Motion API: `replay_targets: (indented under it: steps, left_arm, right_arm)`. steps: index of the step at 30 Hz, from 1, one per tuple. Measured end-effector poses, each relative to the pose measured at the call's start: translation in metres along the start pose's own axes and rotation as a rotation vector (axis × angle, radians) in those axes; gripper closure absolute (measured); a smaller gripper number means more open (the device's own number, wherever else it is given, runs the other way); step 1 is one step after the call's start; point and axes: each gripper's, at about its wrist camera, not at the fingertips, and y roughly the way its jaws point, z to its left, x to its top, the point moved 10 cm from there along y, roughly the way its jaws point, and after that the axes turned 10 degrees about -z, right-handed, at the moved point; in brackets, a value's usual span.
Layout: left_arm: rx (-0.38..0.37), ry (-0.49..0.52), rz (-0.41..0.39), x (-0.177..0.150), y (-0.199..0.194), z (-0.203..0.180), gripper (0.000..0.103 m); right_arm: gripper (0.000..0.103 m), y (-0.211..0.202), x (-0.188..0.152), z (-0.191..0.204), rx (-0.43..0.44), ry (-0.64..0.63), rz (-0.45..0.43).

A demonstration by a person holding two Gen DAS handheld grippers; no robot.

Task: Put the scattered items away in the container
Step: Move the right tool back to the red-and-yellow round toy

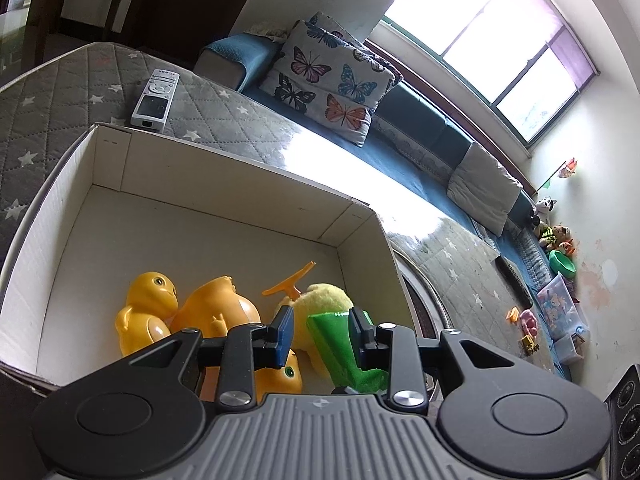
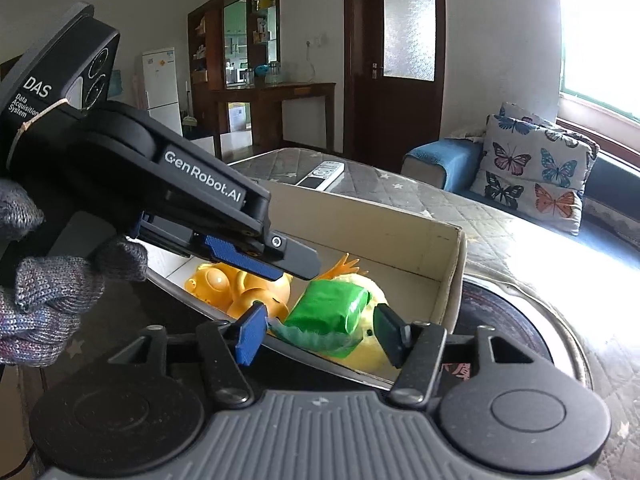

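A white cardboard box (image 1: 208, 200) stands on the quilted table. Inside lie orange plastic duck toys (image 1: 152, 312), a yellow plush toy (image 1: 324, 300) and a green wrapped packet (image 1: 340, 344). My left gripper (image 1: 322, 330) hangs open over the box, its jaws apart around the green packet; I cannot tell if the right pad touches it. In the right wrist view my right gripper (image 2: 320, 332) is open at the box's near rim (image 2: 360, 372), with the green packet (image 2: 328, 308) lying in the box beyond its fingertips. The left gripper's body (image 2: 200, 196) reaches in from the left above the ducks (image 2: 240, 288).
A white remote (image 1: 156, 98) lies on the grey star-quilted cover (image 1: 240, 128) behind the box. A butterfly cushion (image 1: 332, 80) sits on the blue sofa. Small toys (image 1: 528, 324) lie at the table's far right end. A round dark plate (image 2: 504, 320) sits right of the box.
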Motion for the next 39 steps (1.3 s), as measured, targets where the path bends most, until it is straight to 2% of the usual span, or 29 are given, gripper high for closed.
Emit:
replay_targets:
  steps: [3,4,8,14,20,25,26,28,32,39]
  left_arm:
    - [0.007,0.006,-0.004,0.0,-0.002,0.0,0.071]
    - [0.007,0.005,-0.005,0.0,-0.002,0.0,0.071]
    - [0.012,0.003,-0.011,0.001,-0.004,0.001,0.071]
    - [0.016,0.006,-0.009,0.0,-0.006,0.001,0.071]
    - [0.01,0.01,-0.01,-0.002,-0.01,-0.002,0.071]
    - [-0.008,0.028,-0.012,-0.008,-0.017,-0.013,0.071]
    - [-0.011,0.033,-0.012,-0.01,-0.02,-0.016,0.071]
    - [-0.019,0.043,-0.014,-0.014,-0.024,-0.022,0.071]
    - [-0.032,0.064,-0.002,-0.027,-0.031,-0.033,0.071]
    - [-0.058,0.085,0.038,-0.055,-0.032,-0.05,0.071]
  right_arm:
    - [0.048,-0.006,0.005,-0.001,-0.008,0.003,-0.018]
    - [0.058,-0.007,0.006,0.0,-0.007,0.004,-0.024]
    - [0.069,-0.01,0.006,0.009,0.027,0.002,-0.017]
    - [0.069,0.0,0.0,0.012,0.041,0.032,0.007]
    - [0.069,-0.011,0.003,0.01,0.026,0.006,0.0]
    - [0.067,-0.034,-0.001,0.004,0.0,-0.007,-0.002]
    - [0.065,-0.038,-0.003,0.003,-0.005,-0.011,0.001]
    - [0.055,-0.047,-0.008,-0.001,-0.021,-0.02,0.006]
    - [0.053,-0.064,-0.023,-0.007,-0.047,-0.016,0.026]
    - [0.041,-0.084,-0.051,-0.027,-0.1,0.028,0.062]
